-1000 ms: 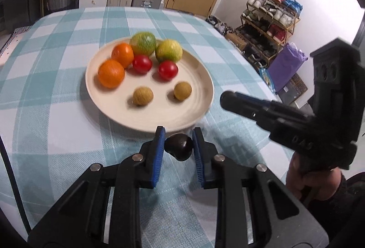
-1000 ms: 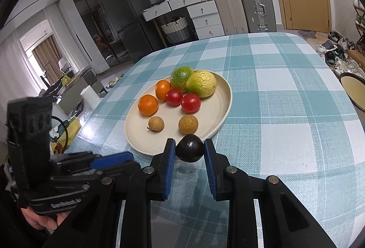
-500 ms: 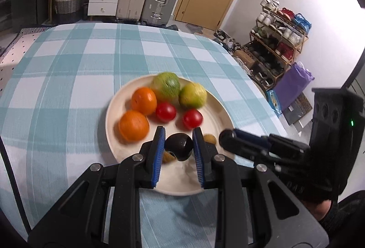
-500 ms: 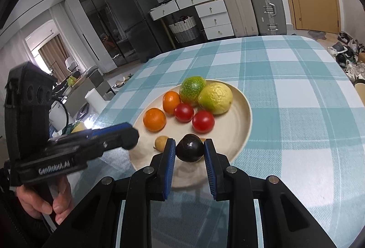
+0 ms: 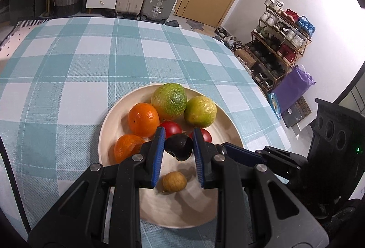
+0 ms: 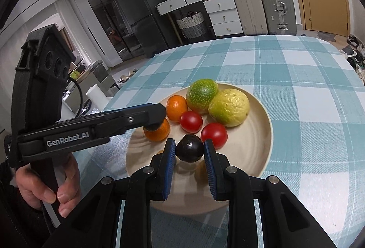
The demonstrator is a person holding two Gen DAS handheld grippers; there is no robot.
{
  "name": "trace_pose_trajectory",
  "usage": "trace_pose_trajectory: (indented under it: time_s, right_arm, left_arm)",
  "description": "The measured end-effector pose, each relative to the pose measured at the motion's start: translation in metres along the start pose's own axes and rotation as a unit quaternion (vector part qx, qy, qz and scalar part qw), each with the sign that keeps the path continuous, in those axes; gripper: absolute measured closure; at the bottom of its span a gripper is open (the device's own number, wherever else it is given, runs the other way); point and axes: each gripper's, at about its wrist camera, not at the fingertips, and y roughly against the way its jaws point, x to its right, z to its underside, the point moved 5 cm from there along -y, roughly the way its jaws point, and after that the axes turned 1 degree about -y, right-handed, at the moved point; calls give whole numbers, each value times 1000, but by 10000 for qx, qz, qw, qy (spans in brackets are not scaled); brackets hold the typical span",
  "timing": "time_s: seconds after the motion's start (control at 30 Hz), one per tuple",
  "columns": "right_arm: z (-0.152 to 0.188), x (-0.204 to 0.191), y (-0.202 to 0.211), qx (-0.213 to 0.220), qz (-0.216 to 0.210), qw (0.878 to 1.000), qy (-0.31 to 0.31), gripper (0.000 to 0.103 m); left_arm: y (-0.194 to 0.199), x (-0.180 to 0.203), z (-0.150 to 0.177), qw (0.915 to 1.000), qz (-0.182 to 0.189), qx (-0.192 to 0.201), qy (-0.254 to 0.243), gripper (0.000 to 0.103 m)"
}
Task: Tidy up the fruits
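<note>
A dark fruit point(image 5: 179, 147) is gripped by the left tongs point(image 5: 178, 152) above the plate point(image 5: 109, 125), at the frame's middle. Another dark fruit point(image 6: 189, 150) (round, shiny) is gripped by the right tongs point(image 6: 190, 164).

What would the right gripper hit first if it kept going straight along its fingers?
Likely the nearer red tomato on the cream plate, just beyond the dark round fruit clamped in the right gripper; depth is uncertain.

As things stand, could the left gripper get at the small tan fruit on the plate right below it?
Probably not yet. The left gripper is shut on a dark fruit, so its jaws are occupied. The tan fruit lies uncovered on the plate just beneath, so the path itself looks free once that load is set down.
</note>
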Motion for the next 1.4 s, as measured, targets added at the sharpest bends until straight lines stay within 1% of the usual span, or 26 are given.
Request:
trace_pose_trajectory:
  time_s: [0.33, 0.4, 0.47, 0.5, 0.53, 0.57, 0.63, 0.7, 0.8, 0.87, 0.97, 1.0, 1.03, 1.1, 1.17, 1.23, 1.27, 1.33, 1.4]
  right_arm:
    - [-5, 3, -9, -2, -42, 10000, 32, 77]
    - [-5, 3, -10, -8, -51, 10000, 44, 76]
    - [-4, 2, -10, -34, -51, 10000, 51, 70]
    - [-3, 2, -11, -30, -49, 10000, 52, 57]
    - [-3, 2, -10, -17, -39, 10000, 53, 46]
    - [-3, 2, -9, 0, -26, 10000, 55, 45]
    - [-4, 2, -5, 87, -20, 9999, 88, 45]
    - [-5, 2, 1, 168, 14, 9998, 121, 44]
    - [-5, 2, 7, 241, 80, 9996, 124, 39]
    - [-4, 3, 12, 304, 132, 9994, 99, 39]
    - [-4, 4, 19, 399, 178, 9990, 62, 38]
    - [-4, 4, 22, 455, 208, 9987, 58, 36]
    - [-3, 3, 25, 489, 228, 9985, 60, 29]
    - [-2, 2, 31, 573, 283, 9979, 91, 23]
    - [-1, 2, 38, 696, 365, 9968, 132, 22]
    - [-1, 2, 43, 763, 427, 9961, 117, 22]
    - [-1, 2, 47, 811, 453, 9956, 105, 22]
    - [-3, 0, 55, 945, 495, 9942, 107, 16]
    - [-6, -3, 64, 1115, 565, 9920, 152, 12]
  left_arm:
    - [-14, -7, -2, 9998, 76, -94, 145, 81]
    - [-14, -7, -2, 9998, 76, -64, 180, 81]
    - [-11, -7, -3, 9998, 36, -10, 187, 81]
    - [-10, -6, -3, 9998, 47, 1, 177, 80]
    - [-9, -6, -3, 9998, 42, 9, 187, 79]
    - [-7, -6, -3, 9998, 63, 32, 210, 79]
    - [-2, -5, -3, 9997, 78, 57, 229, 74]
    - [3, -4, -3, 9996, 76, 106, 238, 66]
    - [14, -2, -2, 9995, 56, 188, 229, 63]
    - [21, 0, -1, 9995, 3, 233, 216, 61]
    - [33, 1, 1, 9991, -100, 345, 205, 54]
    - [38, 1, 2, 9989, -146, 391, 202, 50]
    - [42, 1, 2, 9987, -189, 438, 198, 47]
    - [54, 2, 3, 9978, -269, 570, 188, 41]
    - [63, 3, 3, 9970, -332, 687, 156, 38]
    - [74, 3, 2, 9955, -485, 805, 116, 31]
    - [78, 4, 2, 9948, -549, 856, 102, 25]
    - [90, 5, 3, 9926, -656, 1017, 61, 23]
    - [100, 7, 3, 9904, -795, 1133, -9, 20]
